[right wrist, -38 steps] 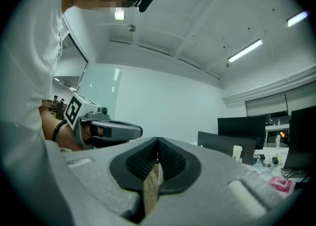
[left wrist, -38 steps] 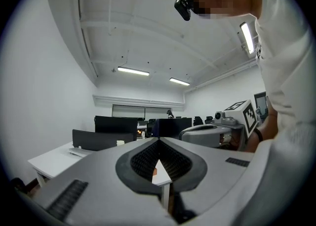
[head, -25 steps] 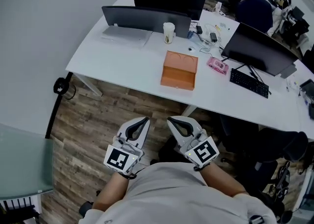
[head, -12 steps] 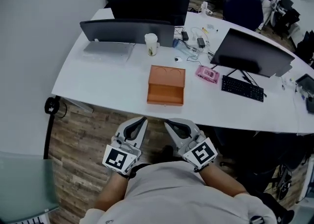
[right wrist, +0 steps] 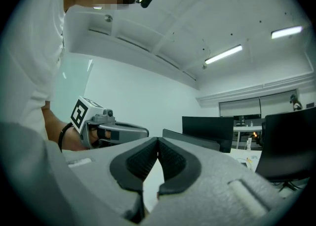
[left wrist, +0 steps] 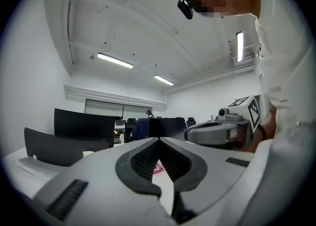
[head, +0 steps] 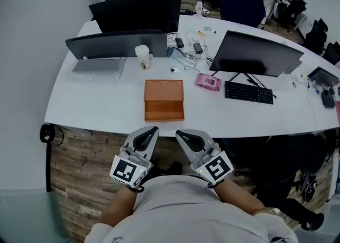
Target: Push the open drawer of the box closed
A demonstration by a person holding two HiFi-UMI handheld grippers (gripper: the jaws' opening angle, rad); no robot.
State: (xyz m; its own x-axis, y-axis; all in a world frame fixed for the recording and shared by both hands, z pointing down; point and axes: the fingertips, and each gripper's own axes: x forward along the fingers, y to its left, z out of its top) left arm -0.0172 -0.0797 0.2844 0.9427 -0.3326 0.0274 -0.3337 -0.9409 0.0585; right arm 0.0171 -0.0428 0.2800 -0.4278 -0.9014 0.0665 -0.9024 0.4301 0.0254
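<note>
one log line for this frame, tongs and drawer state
left tongs: shut, empty | right tongs: shut, empty | box: on desk, drawer open | contact: none

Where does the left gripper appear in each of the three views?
Head view: the left gripper is at bottom centre, left of the right gripper.
Left gripper view: the left gripper fills the bottom, its shut tips at centre.
Right gripper view: the left gripper is at middle left, with its marker cube.
Shared landmark: the grey monitor.
</note>
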